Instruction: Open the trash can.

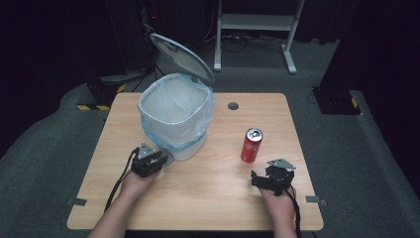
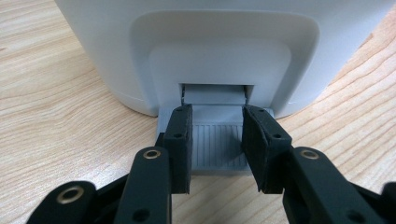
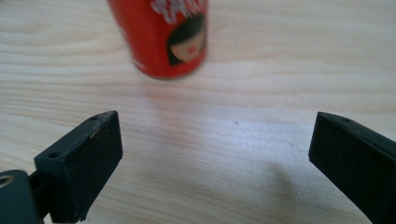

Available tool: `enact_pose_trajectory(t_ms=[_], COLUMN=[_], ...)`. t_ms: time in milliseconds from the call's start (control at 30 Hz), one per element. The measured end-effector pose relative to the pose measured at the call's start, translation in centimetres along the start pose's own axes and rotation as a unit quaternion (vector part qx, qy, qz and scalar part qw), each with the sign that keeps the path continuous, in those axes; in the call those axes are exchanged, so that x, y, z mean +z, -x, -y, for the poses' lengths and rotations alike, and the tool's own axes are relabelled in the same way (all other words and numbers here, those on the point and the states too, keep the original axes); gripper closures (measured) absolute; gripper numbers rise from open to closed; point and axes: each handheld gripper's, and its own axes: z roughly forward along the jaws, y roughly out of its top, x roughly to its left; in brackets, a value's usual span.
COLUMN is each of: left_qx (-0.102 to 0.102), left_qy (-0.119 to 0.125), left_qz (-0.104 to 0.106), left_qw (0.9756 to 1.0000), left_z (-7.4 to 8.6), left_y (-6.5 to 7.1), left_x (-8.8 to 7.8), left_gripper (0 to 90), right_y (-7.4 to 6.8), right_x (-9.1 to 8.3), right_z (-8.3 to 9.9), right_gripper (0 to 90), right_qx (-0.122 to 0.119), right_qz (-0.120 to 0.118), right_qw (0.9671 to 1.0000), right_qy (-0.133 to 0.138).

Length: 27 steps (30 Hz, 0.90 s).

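A white pedal bin point(image 1: 176, 116) lined with a clear bag stands on the left half of the wooden table point(image 1: 213, 198), its lid point(image 1: 181, 55) tipped up and back. My left gripper point(image 1: 157, 159) is at the bin's foot. In the left gripper view its jaws point(image 2: 217, 114) stand a little apart, open, resting over the grey ribbed pedal point(image 2: 217, 149) with nothing between them. A red drink can point(image 1: 251, 145) stands upright to the right. My right gripper point(image 1: 271, 171) is just short of it, jaws wide open point(image 3: 215, 126), the can point(image 3: 161, 35) ahead and slightly left.
A round cable hole point(image 1: 233, 105) sits in the table's far middle. Behind the table stand a white frame point(image 1: 257, 22) and dark equipment on grey carpet. Bare wood lies between the bin and the can and along the near edge.
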Motion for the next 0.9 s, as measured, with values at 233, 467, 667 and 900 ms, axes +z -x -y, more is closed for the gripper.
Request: enact_pose_trajectory(t_ms=[233,467,667,900], left_qx=[-0.001,-0.002,-0.002,-0.002], left_qy=[0.0,0.001,0.001,0.001], left_qz=[0.001,0.003,0.002,0.001], left_qw=[1.0,1.0,1.0,1.0], left_z=[0.0,0.0,0.0,0.0], left_y=[0.0,-0.1,0.0,0.0], left_x=[0.0,0.0,0.0,0.0], left_gripper=[63.4,63.4,63.4,63.3], right_y=[-1.2,-2.3,-3.1,-2.9], right_x=[-1.6,-2.2,-2.4,-0.7], right_z=[-1.1,-2.5,-3.8,-5.8], right_gripper=[2.3,2.8,3.5,4.7], right_qx=[-0.005,-0.003,-0.007,0.008], right_qz=[-0.009,-0.011,-0.013,-0.005], right_qw=[0.9991,0.9979,0.9962,0.9967], right_qy=[0.041,0.065,0.086,0.081])
